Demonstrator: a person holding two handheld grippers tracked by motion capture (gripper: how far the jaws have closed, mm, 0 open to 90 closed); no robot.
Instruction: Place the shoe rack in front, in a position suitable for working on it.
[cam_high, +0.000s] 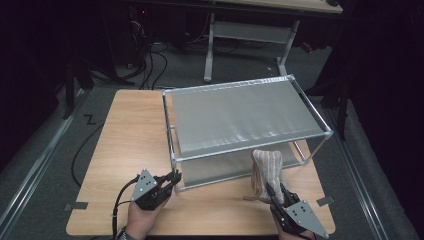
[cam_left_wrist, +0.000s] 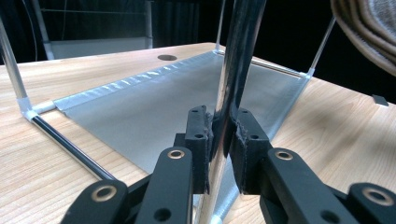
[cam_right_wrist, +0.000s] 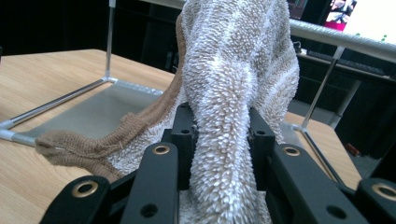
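Observation:
A two-shelf metal rack (cam_high: 240, 117) with grey fabric shelves stands on the wooden table. My left gripper (cam_high: 172, 178) is shut on the rack's near left corner post (cam_left_wrist: 229, 93), low down by the bottom shelf (cam_left_wrist: 154, 107). My right gripper (cam_high: 274, 192) is shut on a beige and white terry towel (cam_high: 266, 170), which stands bunched up in front of the rack's right side. In the right gripper view the towel (cam_right_wrist: 233, 93) rises from between the jaws, and its brown hem (cam_right_wrist: 93, 142) trails to the left. The towel's edge (cam_left_wrist: 369, 28) hangs at the top right of the left gripper view.
The wooden table (cam_high: 130, 150) lies bare to the left of the rack. Black cables (cam_high: 150, 65) run on the floor behind, near a white-legged desk (cam_high: 250, 35). Tape marks (cam_high: 76, 206) sit near the table's front corners.

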